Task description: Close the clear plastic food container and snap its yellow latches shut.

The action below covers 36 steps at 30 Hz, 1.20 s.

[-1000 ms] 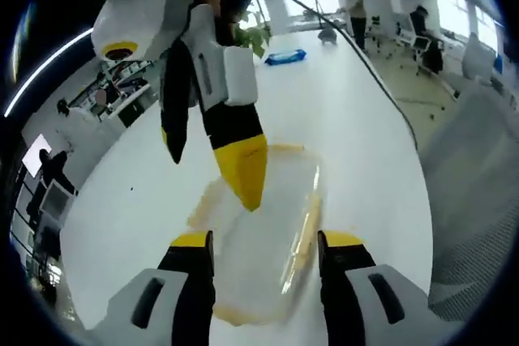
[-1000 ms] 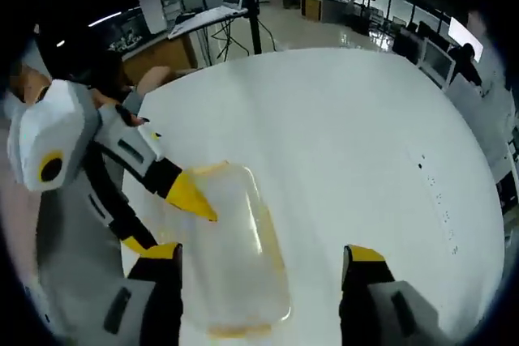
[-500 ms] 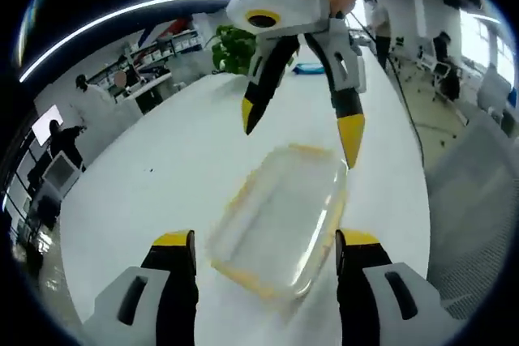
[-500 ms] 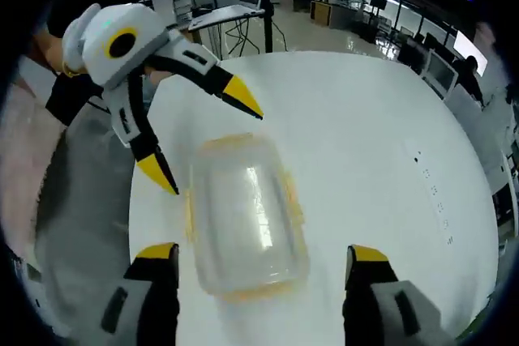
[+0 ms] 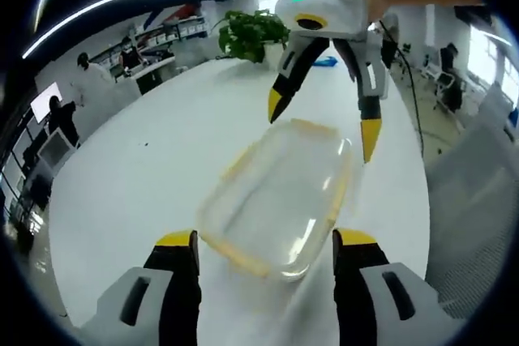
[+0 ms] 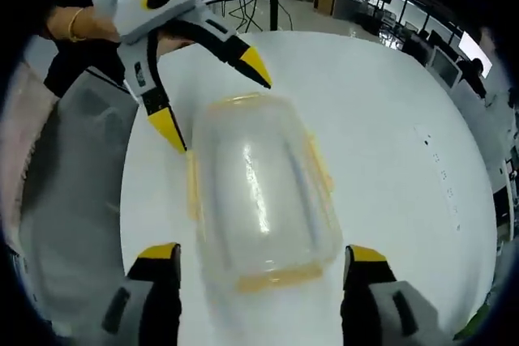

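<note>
Clear food container (image 5: 280,196) w/ yellow latches (image 6: 319,165) lies on white table (image 5: 146,168), lid on, btwn both grippers. Left gripper (image 5: 263,242) jaws apart; right gripper (image 6: 263,253) jaws apart, neither touching it.

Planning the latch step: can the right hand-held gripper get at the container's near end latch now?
Probably yes: the right hand-held gripper is open, the near latch lies between its jaws, and nothing blocks it.

One container (image 5: 280,196), two tools (image 5: 263,242) (image 6: 263,255)

Both gripper views look down closely from opposite ends, sharing the container (image 5: 280,196) (image 6: 259,192) on the white table (image 5: 146,168) (image 6: 389,143).
</note>
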### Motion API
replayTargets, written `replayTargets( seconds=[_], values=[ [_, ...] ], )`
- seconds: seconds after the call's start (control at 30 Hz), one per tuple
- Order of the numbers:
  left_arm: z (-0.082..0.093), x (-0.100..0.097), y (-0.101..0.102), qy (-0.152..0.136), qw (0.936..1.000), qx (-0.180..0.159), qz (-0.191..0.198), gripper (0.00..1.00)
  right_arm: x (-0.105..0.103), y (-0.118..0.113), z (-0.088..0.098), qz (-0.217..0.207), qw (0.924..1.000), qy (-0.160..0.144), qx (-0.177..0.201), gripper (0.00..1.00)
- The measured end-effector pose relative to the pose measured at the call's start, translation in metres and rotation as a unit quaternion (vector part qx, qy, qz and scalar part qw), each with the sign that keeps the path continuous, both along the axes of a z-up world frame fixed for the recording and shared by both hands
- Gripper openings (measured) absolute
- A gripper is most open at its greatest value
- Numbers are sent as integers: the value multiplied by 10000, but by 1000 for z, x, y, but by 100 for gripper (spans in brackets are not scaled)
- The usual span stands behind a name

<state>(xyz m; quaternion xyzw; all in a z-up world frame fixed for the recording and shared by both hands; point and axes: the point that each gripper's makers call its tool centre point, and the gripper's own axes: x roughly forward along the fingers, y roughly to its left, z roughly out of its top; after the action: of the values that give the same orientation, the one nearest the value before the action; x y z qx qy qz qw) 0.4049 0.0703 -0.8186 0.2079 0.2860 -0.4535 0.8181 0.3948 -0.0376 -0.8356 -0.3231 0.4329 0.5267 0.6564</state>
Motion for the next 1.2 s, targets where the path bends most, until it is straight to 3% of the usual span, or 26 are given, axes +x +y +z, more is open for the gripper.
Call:
replayTargets(
  seconds=[0.2, 0.4, 1.2],
  values=[
    [-4, 2, 3, 124, 9998, -62, 153, 62, 10, 4, -2, -94, 9998, -177, 44, 73],
    [-6, 9, 4, 213, 9995, -154, 170, 63, 16, 6, -2, -31, 9999, -155, 5, 73],
    [-4, 74, 38, 207, 9994, 13, 272, 63, 83, 43, -1, 33, 9998, -173, 134, 73]
  ],
)
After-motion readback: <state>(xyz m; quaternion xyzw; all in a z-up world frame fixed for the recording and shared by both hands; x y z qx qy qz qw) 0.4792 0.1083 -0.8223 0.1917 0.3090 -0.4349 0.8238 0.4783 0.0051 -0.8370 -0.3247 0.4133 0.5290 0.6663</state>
